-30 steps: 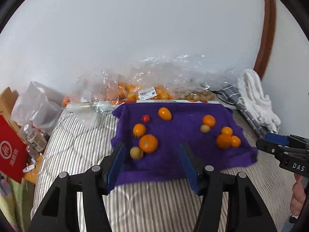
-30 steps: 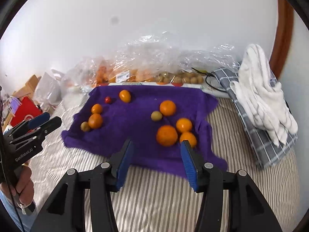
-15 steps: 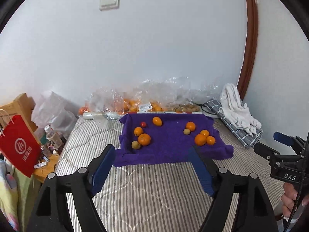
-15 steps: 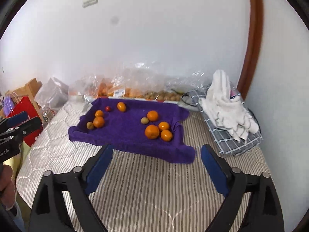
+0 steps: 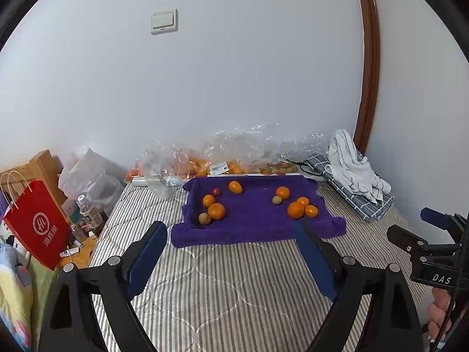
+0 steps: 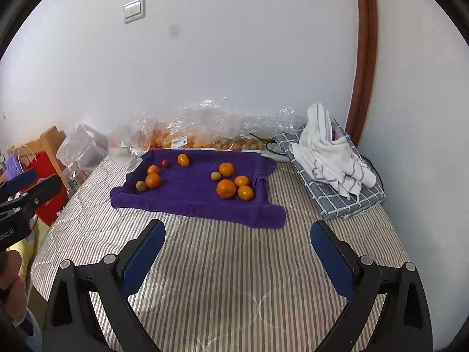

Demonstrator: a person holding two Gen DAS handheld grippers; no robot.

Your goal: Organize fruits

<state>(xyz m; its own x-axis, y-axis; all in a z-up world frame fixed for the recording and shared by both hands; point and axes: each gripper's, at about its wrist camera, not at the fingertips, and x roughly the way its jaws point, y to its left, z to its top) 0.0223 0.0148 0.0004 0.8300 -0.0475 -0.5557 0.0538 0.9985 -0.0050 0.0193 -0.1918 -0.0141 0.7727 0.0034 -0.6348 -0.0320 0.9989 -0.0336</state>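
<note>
Both cameras look down along their own fingers from above the near end of the striped bed, facing the far wall, well back from the purple cloth (left view squarer on, right view angled from the right); both share cloth, fruit and wall switch

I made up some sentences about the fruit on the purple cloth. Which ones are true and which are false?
1. The purple cloth lies on a striped mattress. True.
2. The small red fruit sits alone on the cloth's right side. False: it is at the back left, near oranges.
3. Both hand-held grippers hold nothing. True: the left hand-held gripper and the right hand-held gripper are open and empty.
4. A white towel covers the fruit. False: it lies on a grey checked cloth to the right.
</note>
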